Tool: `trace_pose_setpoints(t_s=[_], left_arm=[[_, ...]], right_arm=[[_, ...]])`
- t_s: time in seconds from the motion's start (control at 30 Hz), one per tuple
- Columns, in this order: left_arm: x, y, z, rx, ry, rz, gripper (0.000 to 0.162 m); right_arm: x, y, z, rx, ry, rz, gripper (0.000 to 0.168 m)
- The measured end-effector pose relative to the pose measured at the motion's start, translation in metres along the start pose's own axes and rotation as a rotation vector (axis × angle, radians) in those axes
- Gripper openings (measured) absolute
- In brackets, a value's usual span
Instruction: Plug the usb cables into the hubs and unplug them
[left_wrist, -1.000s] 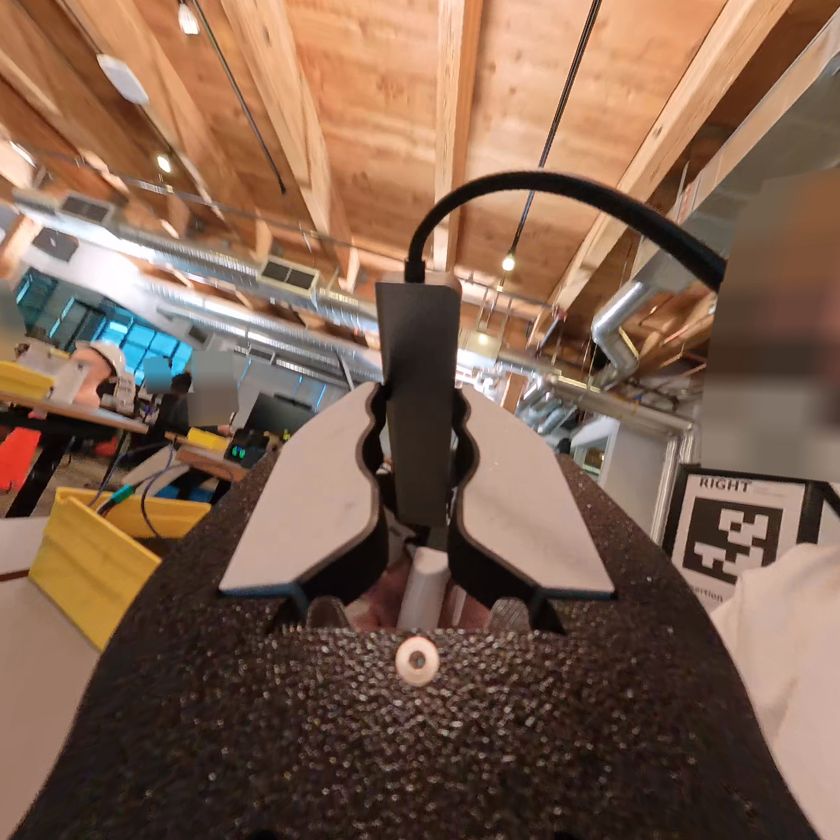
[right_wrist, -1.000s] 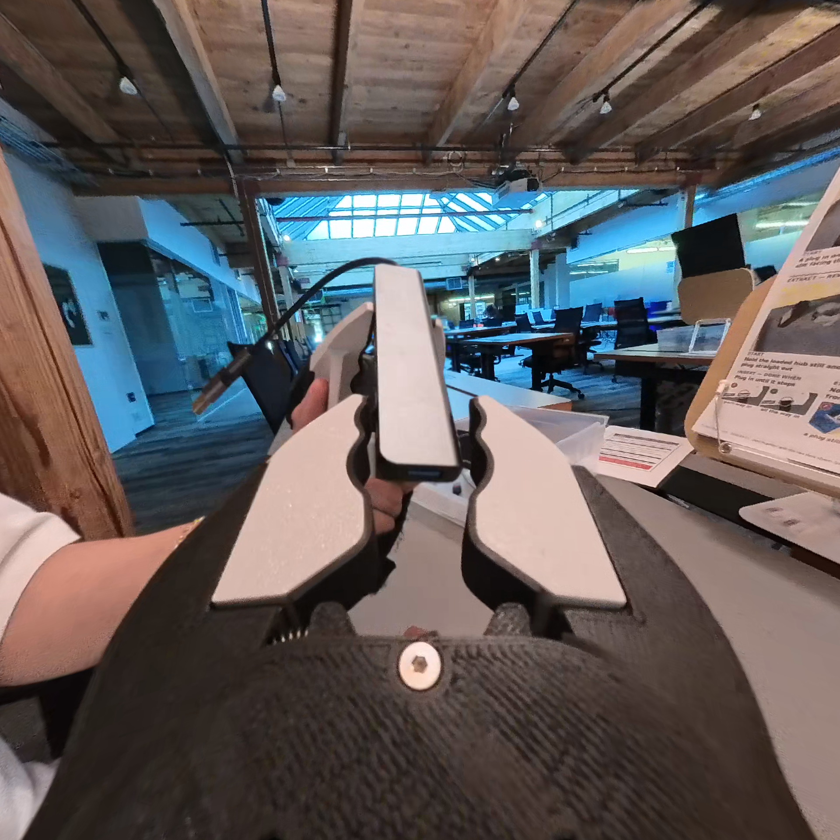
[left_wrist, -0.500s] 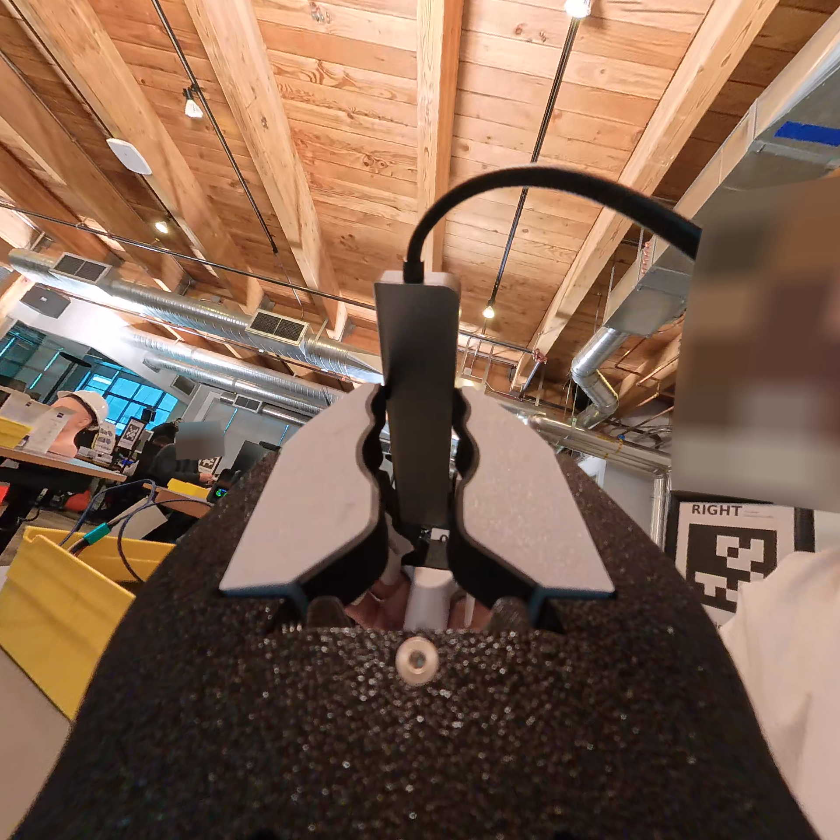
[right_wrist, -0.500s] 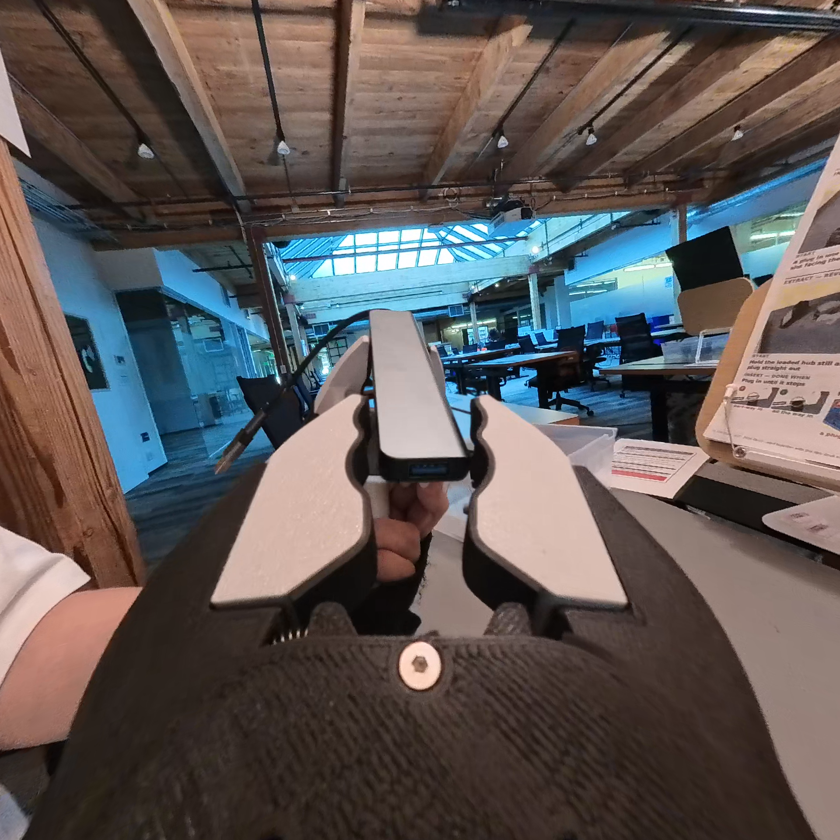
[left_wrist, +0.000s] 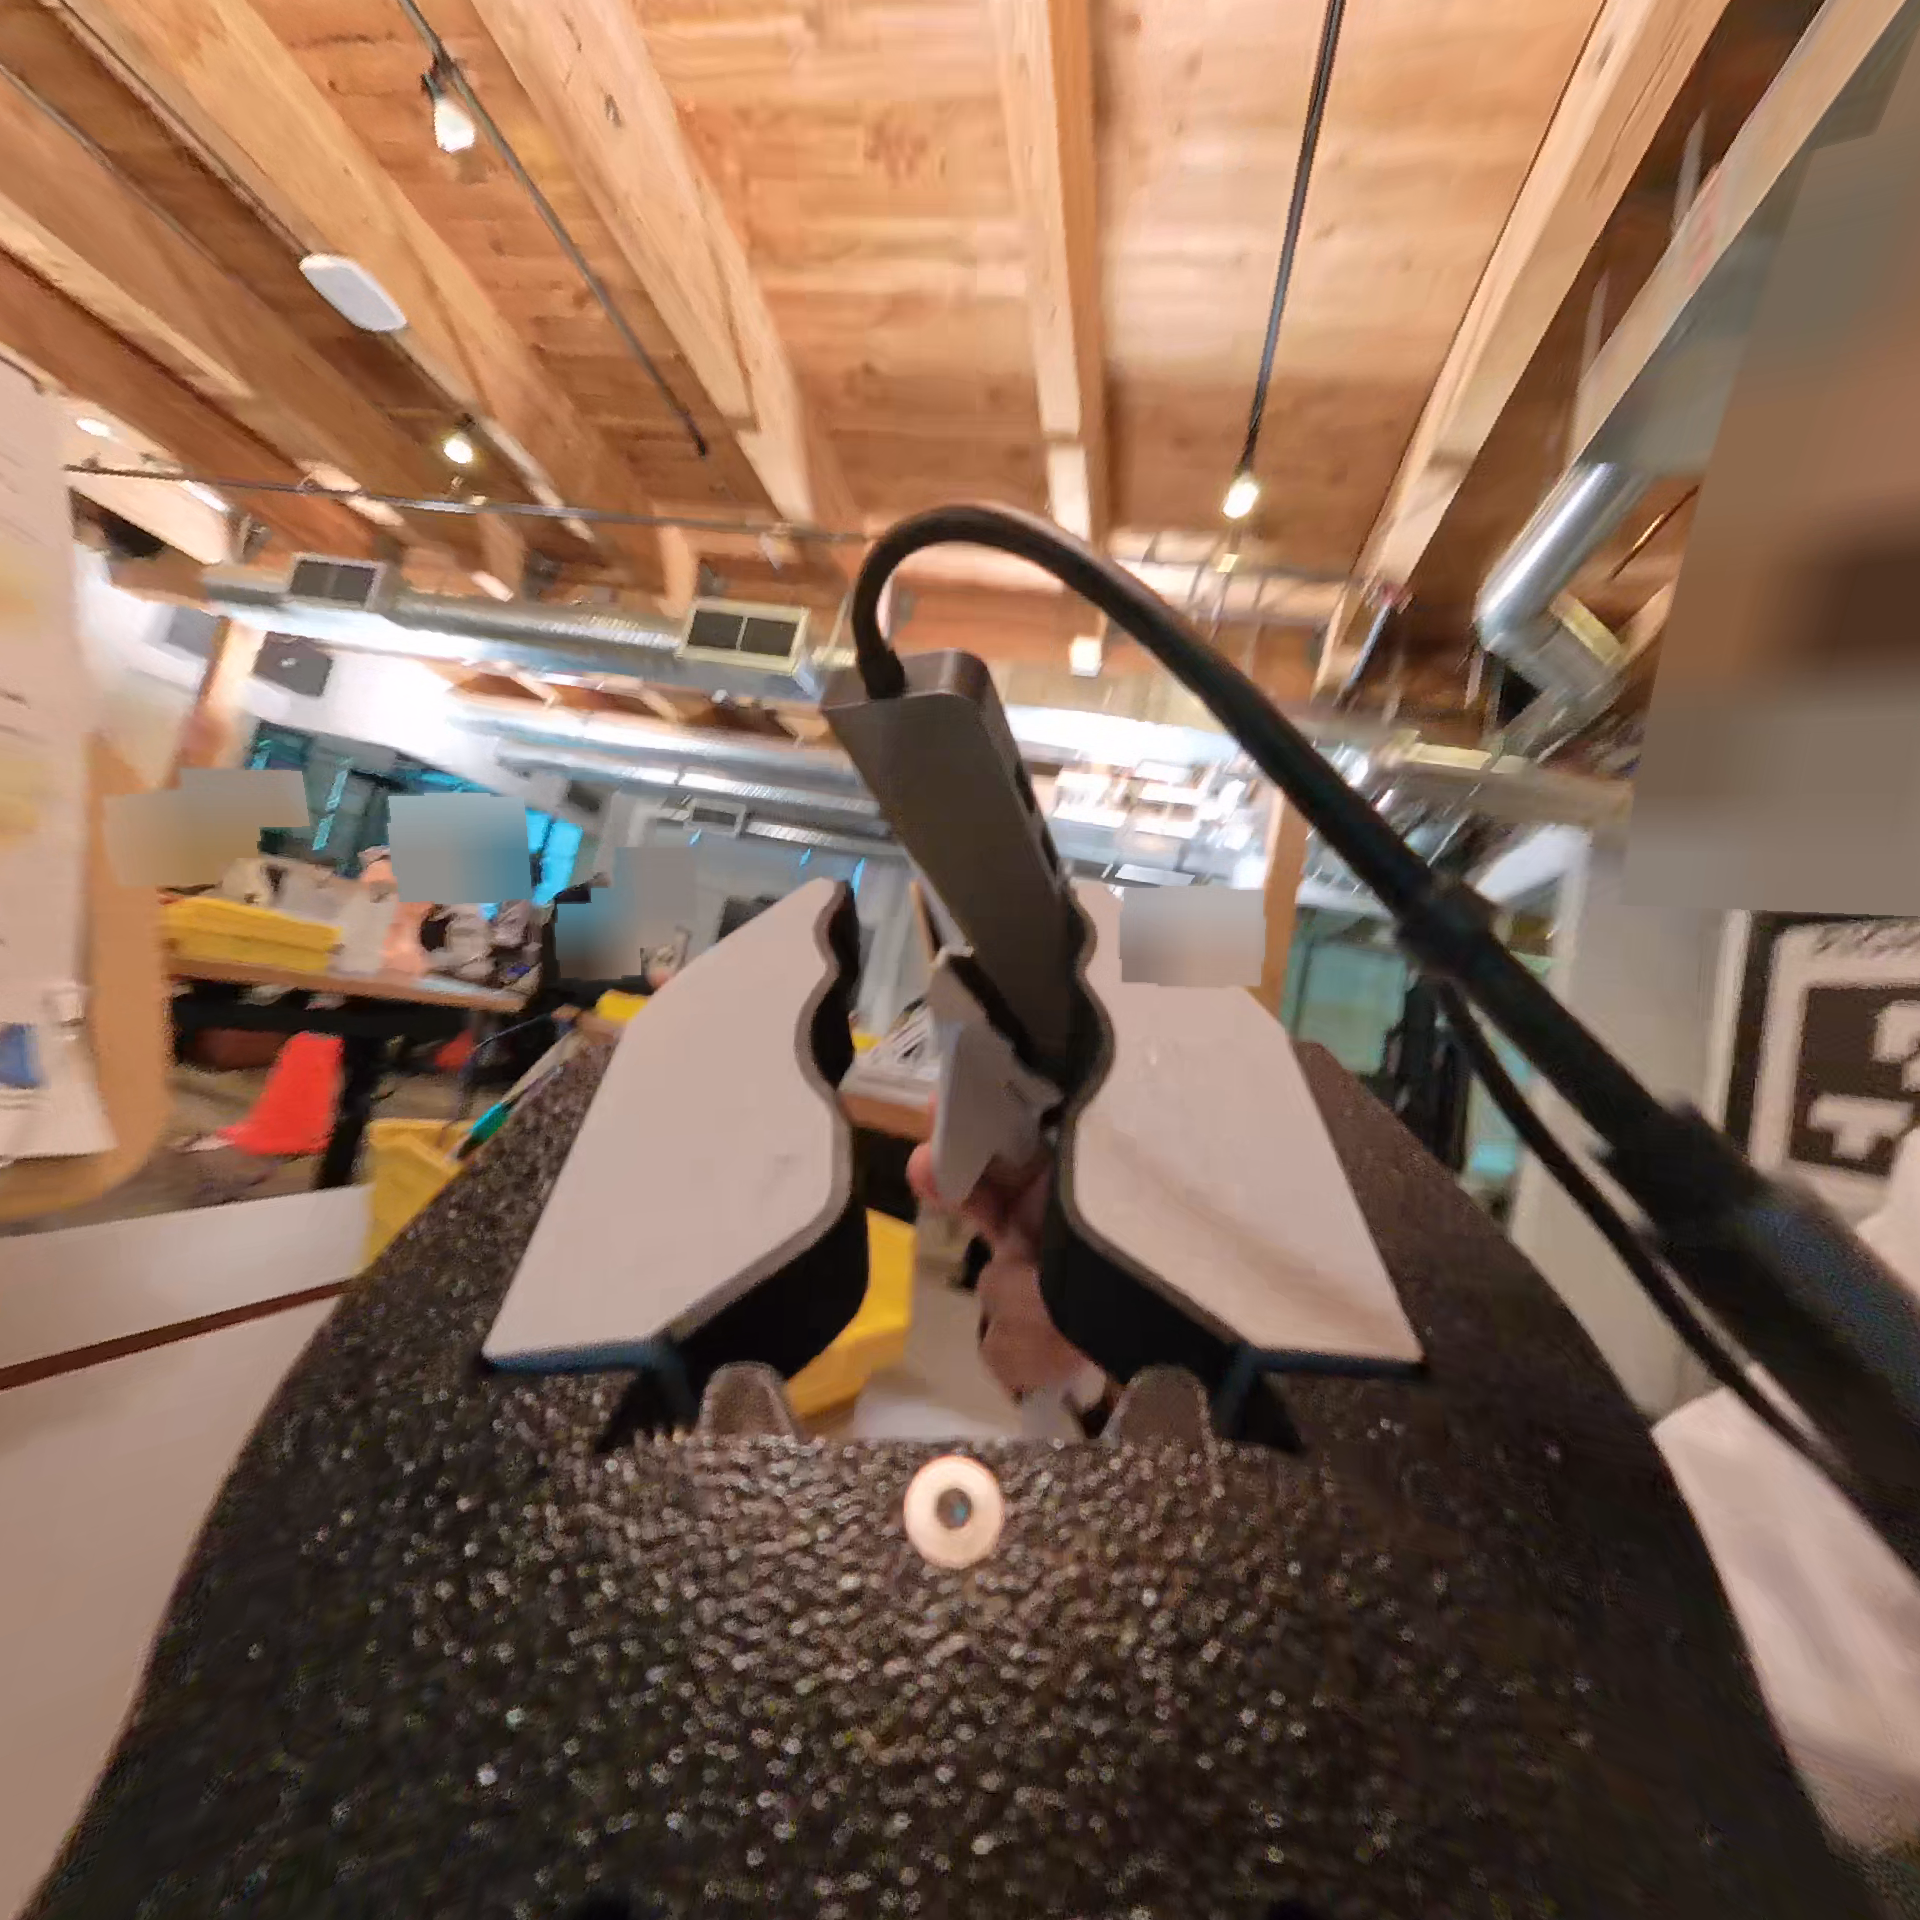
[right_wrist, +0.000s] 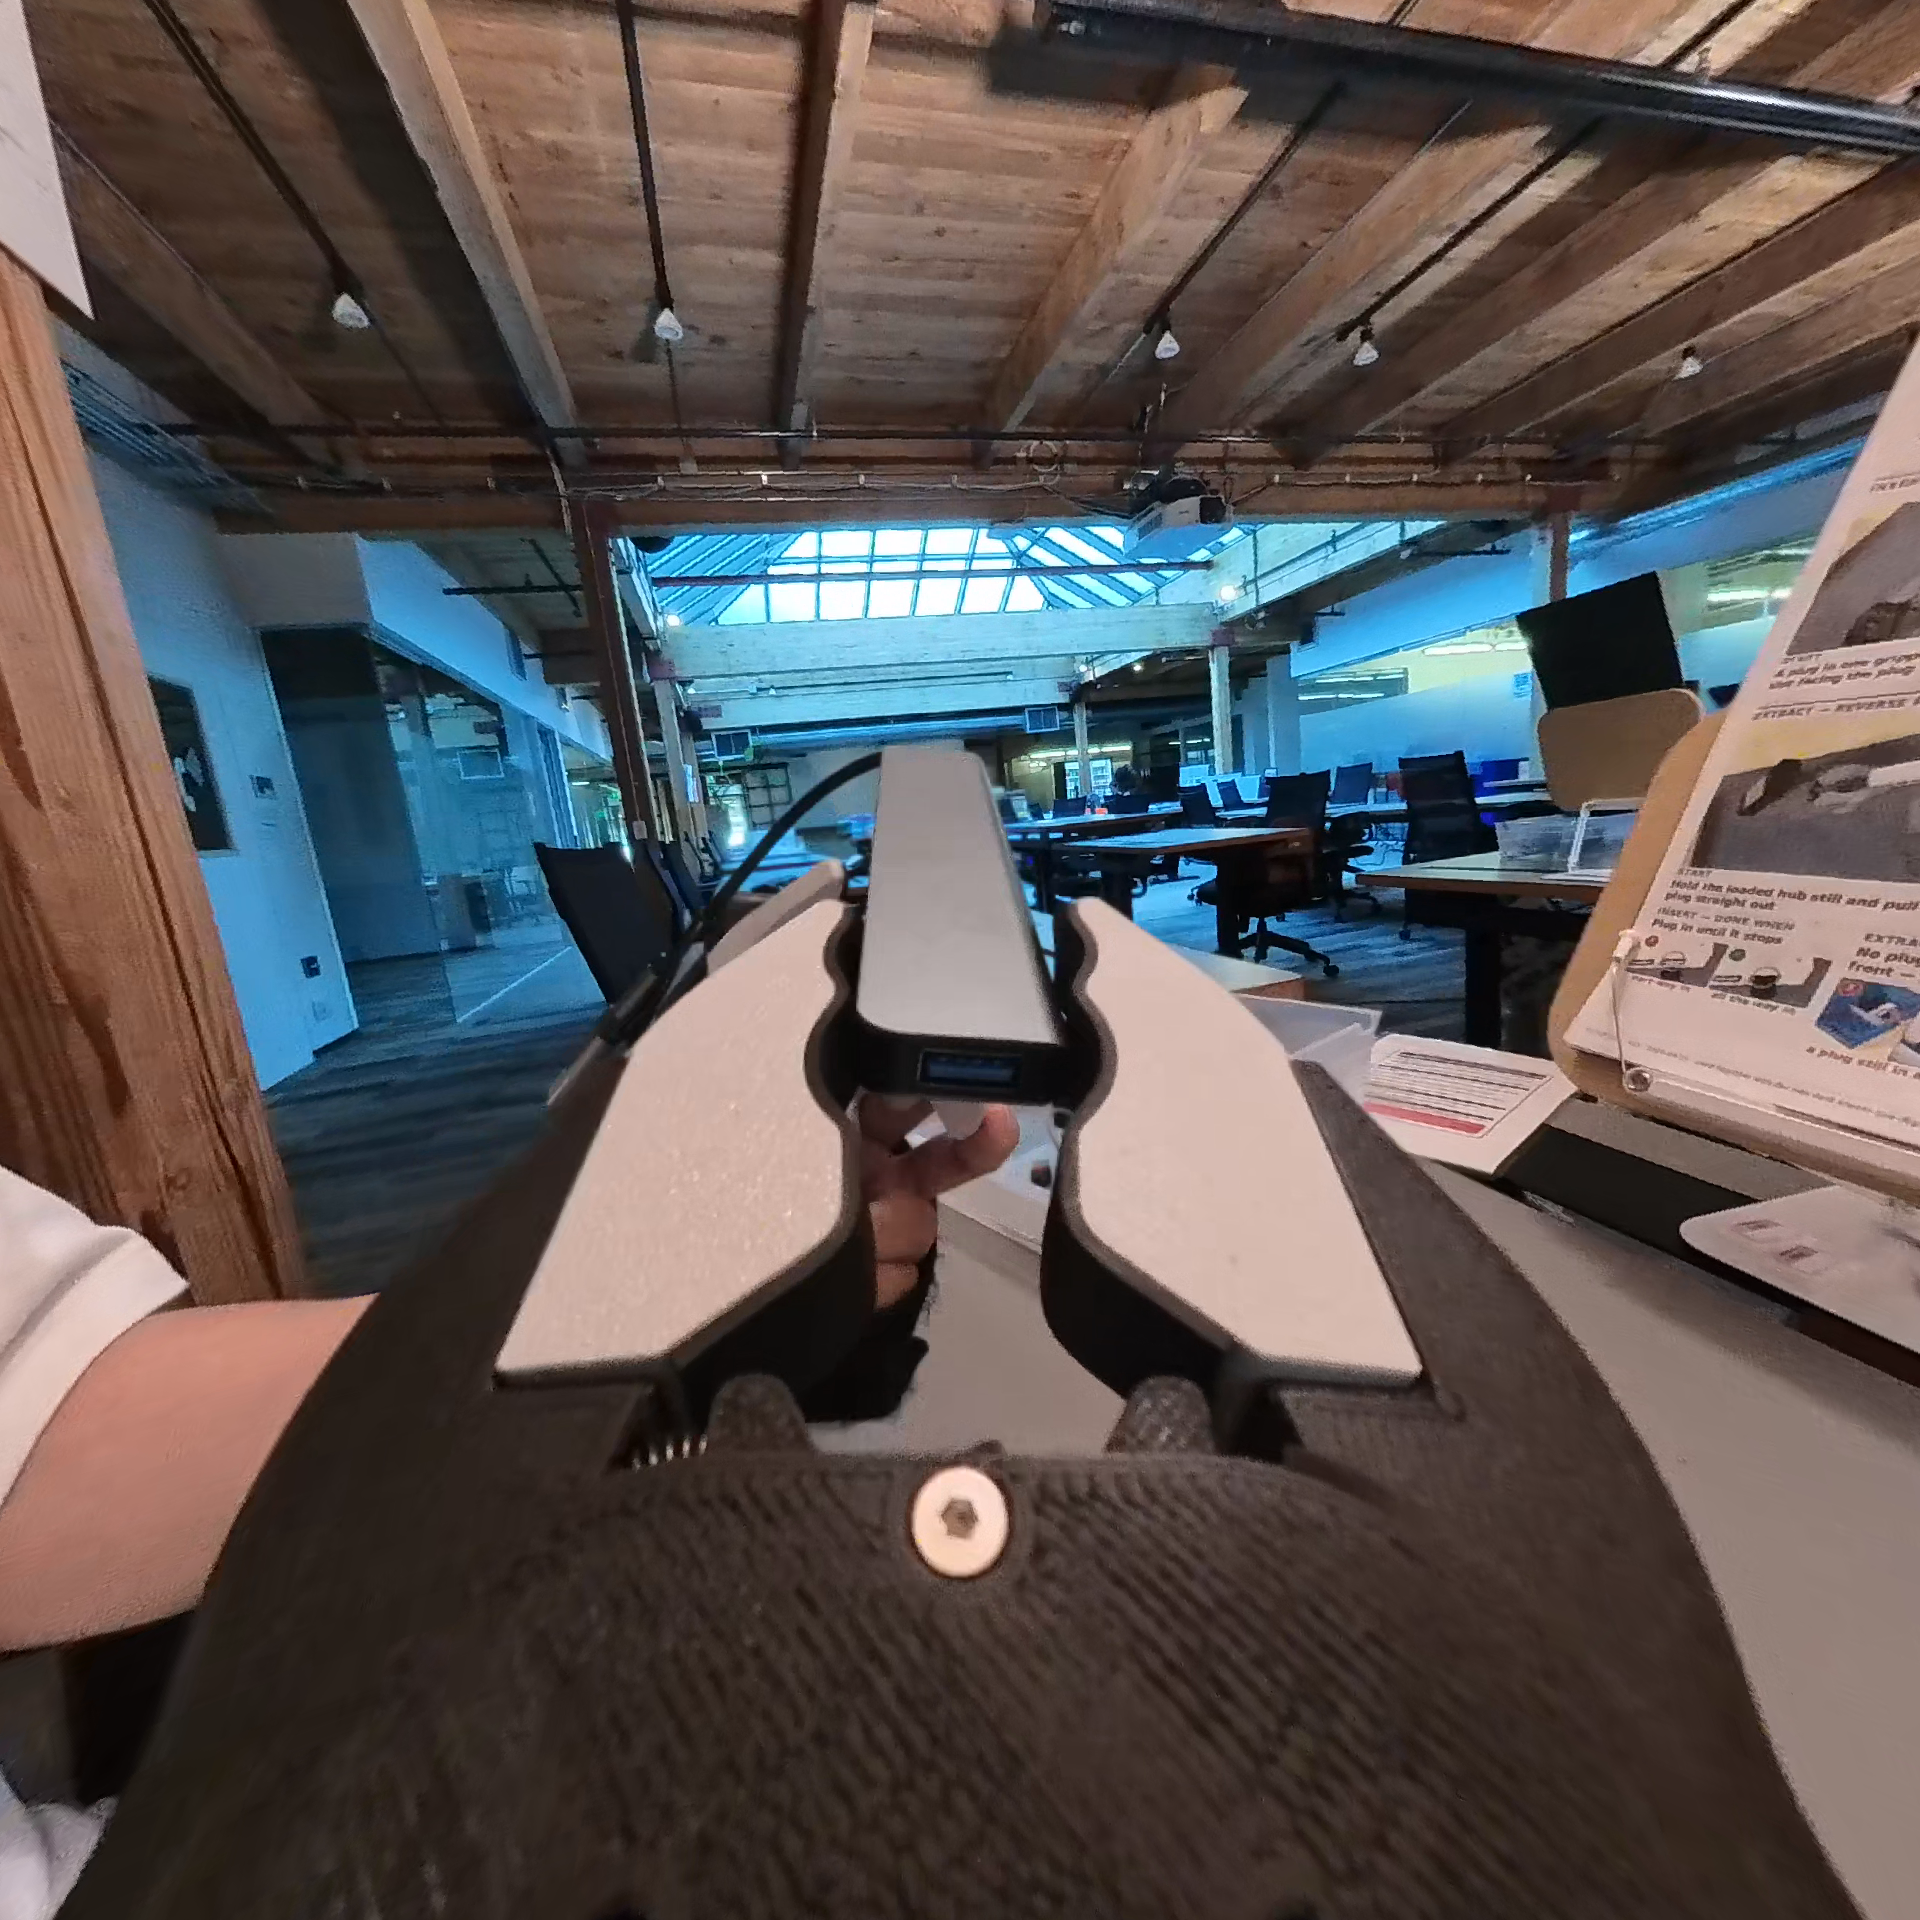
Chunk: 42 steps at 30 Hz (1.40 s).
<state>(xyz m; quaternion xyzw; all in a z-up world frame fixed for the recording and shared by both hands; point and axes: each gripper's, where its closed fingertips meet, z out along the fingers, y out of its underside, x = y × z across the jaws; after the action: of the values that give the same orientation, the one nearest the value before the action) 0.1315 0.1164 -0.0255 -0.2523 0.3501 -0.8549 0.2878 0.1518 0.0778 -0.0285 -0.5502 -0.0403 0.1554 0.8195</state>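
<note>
Your right gripper (right_wrist: 956, 997) clenched the grey hub (right_wrist: 951, 914); your left gripper (left_wrist: 961, 997) stood released, hub (left_wrist: 961, 831) leaning against one jaw. No readable brand showed on it.

Grey table (right_wrist: 1714, 1507); printed sheet (right_wrist: 1455, 1091); clipboard stand (right_wrist: 1621, 862)

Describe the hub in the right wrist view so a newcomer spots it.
Under the beam ceiling, find the right gripper, pale-fingered, at centre. The hub is the slim grey bar clamped between them; a blue port on its near end and a black cable leaving its far end set it apart.
</note>
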Motion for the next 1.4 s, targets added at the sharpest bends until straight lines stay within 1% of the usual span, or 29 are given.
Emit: trace_pose_setpoints(t_s=[0.1, 0.17, 0.23, 0.3, 0.37, 0.43, 0.47, 0.53, 0.67, 0.77, 0.87, 0.93, 1.03, 1.17, 1.27, 1.4], left_arm=[[-0.01, 0.01, -0.015, -0.179, -0.063, 0.112, 0.049], [-0.027, 0.011, -0.035, -0.283, -0.159, 0.181, 0.058], [-0.046, -0.003, -0.056, -0.308, -0.277, 0.223, 0.059], [-0.051, -0.023, -0.071, -0.286, -0.329, 0.213, 0.059], [-0.043, -0.035, -0.072, -0.289, -0.3, 0.167, 0.058], [-0.036, -0.03, -0.068, -0.384, -0.283, 0.118, 0.06], [-0.036, -0.025, -0.067, -0.443, -0.301, 0.102, 0.062], [-0.04, -0.016, -0.062, -0.512, -0.349, 0.075, 0.066], [-0.037, -0.009, -0.05, -0.532, -0.341, -0.02, 0.067], [-0.039, 0.001, -0.048, -0.574, -0.346, -0.031, 0.068], [-0.044, 0.016, -0.055, -0.641, -0.365, -0.04, 0.068], [-0.044, 0.025, -0.058, -0.671, -0.355, -0.091, 0.067], [-0.042, 0.038, -0.06, -0.702, -0.328, -0.153, 0.06], [-0.042, 0.054, -0.065, -0.773, -0.314, -0.164, 0.056], [-0.046, 0.054, -0.069, -0.783, -0.307, -0.099, 0.056], [-0.051, 0.039, -0.07, -0.711, -0.305, -0.032, 0.054]], right_arm=[[0.009, -0.008, -0.01, 0.005, 0.002, 0.002, 0.036], [0.017, -0.011, -0.017, -0.008, 0.017, -0.012, 0.036], [0.026, -0.008, -0.022, -0.052, 0.038, -0.053, 0.036], [0.034, -0.003, -0.027, -0.088, 0.062, -0.081, 0.036], [0.038, 0.007, -0.027, -0.122, 0.063, -0.087, 0.036], [0.037, 0.017, -0.024, -0.146, 0.041, -0.068, 0.036], [0.035, 0.022, -0.022, -0.153, 0.024, -0.048, 0.036], [0.031, 0.031, -0.016, -0.155, -0.011, 0.027, 0.036], [0.025, 0.049, -0.011, -0.162, -0.101, 0.251, 0.036], [0.031, 0.061, -0.01, -0.173, -0.092, 0.313, 0.036], [0.032, 0.066, -0.011, -0.172, -0.101, 0.312, 0.036], [0.033, 0.074, -0.01, -0.201, -0.088, 0.271, 0.036], [0.03, 0.082, -0.009, -0.234, -0.091, 0.195, 0.036], [0.027, 0.085, -0.007, -0.24, -0.093, 0.163, 0.036], [0.026, 0.086, -0.009, -0.262, -0.099, 0.129, 0.036], [0.027, 0.088, -0.013, -0.309, -0.102, 0.053, 0.036]])
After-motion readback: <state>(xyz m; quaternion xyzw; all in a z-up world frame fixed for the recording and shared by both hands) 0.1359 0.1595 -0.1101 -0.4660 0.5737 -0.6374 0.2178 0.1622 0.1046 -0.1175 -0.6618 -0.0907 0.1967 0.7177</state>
